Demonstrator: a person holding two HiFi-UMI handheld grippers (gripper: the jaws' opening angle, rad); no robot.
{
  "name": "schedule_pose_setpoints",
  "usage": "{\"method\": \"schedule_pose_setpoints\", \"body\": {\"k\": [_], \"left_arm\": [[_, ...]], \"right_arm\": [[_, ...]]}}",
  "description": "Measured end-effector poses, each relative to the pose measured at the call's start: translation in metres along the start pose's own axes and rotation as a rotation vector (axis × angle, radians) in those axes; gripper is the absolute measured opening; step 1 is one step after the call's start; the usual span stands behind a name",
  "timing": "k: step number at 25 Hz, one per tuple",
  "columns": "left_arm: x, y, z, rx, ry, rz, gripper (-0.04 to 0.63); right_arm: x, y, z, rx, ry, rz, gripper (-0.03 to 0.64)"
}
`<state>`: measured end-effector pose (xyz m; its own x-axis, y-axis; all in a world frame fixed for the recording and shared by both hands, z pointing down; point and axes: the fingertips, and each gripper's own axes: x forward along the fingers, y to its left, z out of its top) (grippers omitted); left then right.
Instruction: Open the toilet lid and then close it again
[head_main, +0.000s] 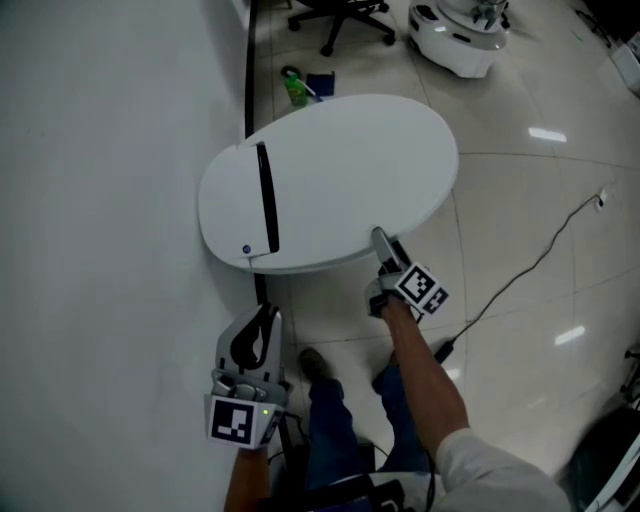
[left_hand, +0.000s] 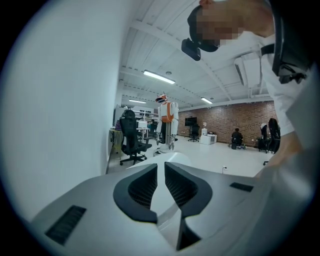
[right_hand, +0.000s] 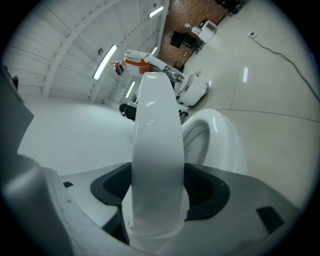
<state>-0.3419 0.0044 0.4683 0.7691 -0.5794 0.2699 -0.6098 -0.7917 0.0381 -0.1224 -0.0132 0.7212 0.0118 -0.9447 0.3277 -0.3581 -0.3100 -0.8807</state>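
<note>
The white oval toilet lid (head_main: 340, 180) lies almost flat below me, with a black strip (head_main: 266, 195) across its wall end. My right gripper (head_main: 380, 238) is at the lid's near rim, turned on its side. In the right gripper view the lid's edge (right_hand: 155, 140) fills the gap between the jaws, and the pads sit against both of its faces. The bowl's rim (right_hand: 220, 140) shows just beside the lid. My left gripper (head_main: 268, 312) hangs by the wall, short of the lid, jaws together and empty (left_hand: 160, 180).
A white wall (head_main: 100, 200) runs along the left. Behind the toilet stand a green bottle (head_main: 295, 88), an office chair (head_main: 345, 15) and a white robot base (head_main: 460, 35). A black cable (head_main: 530, 265) crosses the tiled floor at the right. The person's feet (head_main: 315, 365) are below the lid.
</note>
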Motion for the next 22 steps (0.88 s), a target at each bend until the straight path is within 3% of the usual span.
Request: {"method": "schedule_pose_setpoints", "body": {"k": [4,6,10,15,22], "left_arm": [[0.002,-0.010,-0.011,-0.015,0.000,0.003,0.040],[0.001,-0.014,-0.019,-0.017,0.003,0.001,0.040],[-0.002,-0.015,-0.030,-0.012,0.016,-0.001,0.040],[-0.007,-0.015,-0.029,0.002,0.012,0.010,0.040],[-0.016,-0.011,-0.027,0.015,0.018,0.023,0.040]], "right_arm": [[0.004,-0.052,-0.006,0.006,-0.002,-0.177,0.340],[0.005,-0.077,-0.011,0.017,-0.005,-0.265,0.391],[0.012,-0.114,-0.023,0.064,0.007,-0.380,0.423],[0.020,-0.152,-0.035,0.105,0.101,-0.442,0.422],[0.022,-0.155,-0.032,0.077,0.153,-0.416,0.422]]}}
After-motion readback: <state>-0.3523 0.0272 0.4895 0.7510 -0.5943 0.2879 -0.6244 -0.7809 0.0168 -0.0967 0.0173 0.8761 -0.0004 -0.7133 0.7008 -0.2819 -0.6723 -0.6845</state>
